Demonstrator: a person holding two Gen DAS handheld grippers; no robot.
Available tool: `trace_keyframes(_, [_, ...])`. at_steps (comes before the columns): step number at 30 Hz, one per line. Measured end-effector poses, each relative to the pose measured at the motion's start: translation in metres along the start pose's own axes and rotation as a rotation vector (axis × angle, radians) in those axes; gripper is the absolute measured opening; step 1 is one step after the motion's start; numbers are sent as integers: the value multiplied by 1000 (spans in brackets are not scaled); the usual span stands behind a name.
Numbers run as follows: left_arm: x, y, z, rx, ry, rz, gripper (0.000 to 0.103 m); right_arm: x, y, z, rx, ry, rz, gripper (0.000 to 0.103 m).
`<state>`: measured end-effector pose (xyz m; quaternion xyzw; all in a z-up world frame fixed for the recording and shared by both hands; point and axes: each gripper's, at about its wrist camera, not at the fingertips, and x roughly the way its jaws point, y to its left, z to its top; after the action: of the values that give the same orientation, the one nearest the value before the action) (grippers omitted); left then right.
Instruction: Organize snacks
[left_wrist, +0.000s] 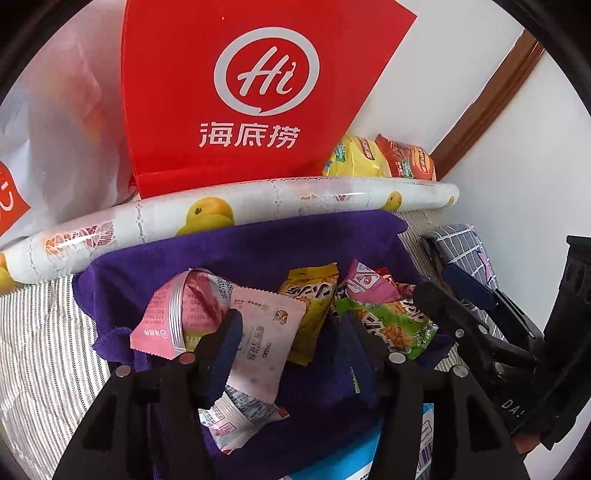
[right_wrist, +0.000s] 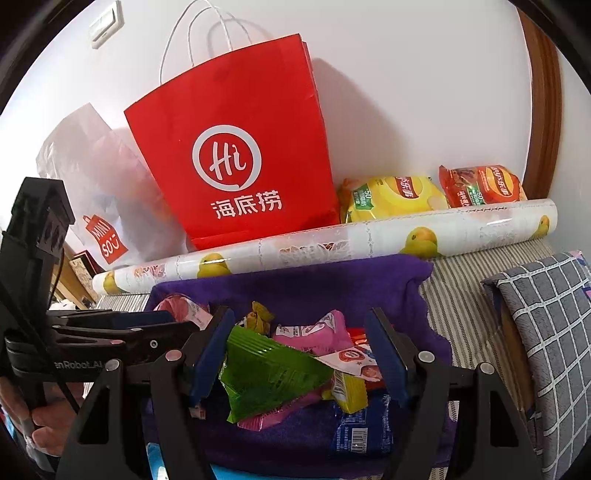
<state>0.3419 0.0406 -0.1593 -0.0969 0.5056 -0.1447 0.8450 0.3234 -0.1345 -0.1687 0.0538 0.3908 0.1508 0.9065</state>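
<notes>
Several small snack packets lie piled on a purple towel (left_wrist: 258, 243) (right_wrist: 314, 280). In the left wrist view my left gripper (left_wrist: 291, 336) is open over the pile, its left finger (left_wrist: 225, 343) against a pale pink packet (left_wrist: 258, 339); a yellow packet (left_wrist: 314, 306) and a green packet (left_wrist: 391, 321) lie beyond. In the right wrist view my right gripper (right_wrist: 299, 354) is open, with a green packet (right_wrist: 266, 373) between its fingers, leaning against the left one. A pink packet (right_wrist: 314, 332), a yellow packet (right_wrist: 347, 391) and a blue packet (right_wrist: 362, 428) lie around it.
A red paper bag (right_wrist: 236, 147) and a white plastic bag (right_wrist: 99, 177) stand against the wall. A rolled fruit-print sheet (right_wrist: 332, 240) lies behind the towel. Two crisp bags, yellow (right_wrist: 391, 195) and red (right_wrist: 480, 184), sit at the back right. A grey checked cushion (right_wrist: 546, 325) is on the right.
</notes>
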Motion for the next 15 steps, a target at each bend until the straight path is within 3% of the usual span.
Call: trace_keyframes(15, [-29,-9,-2,17,-29,47,59,-25,4,2,15,-13,-28,72])
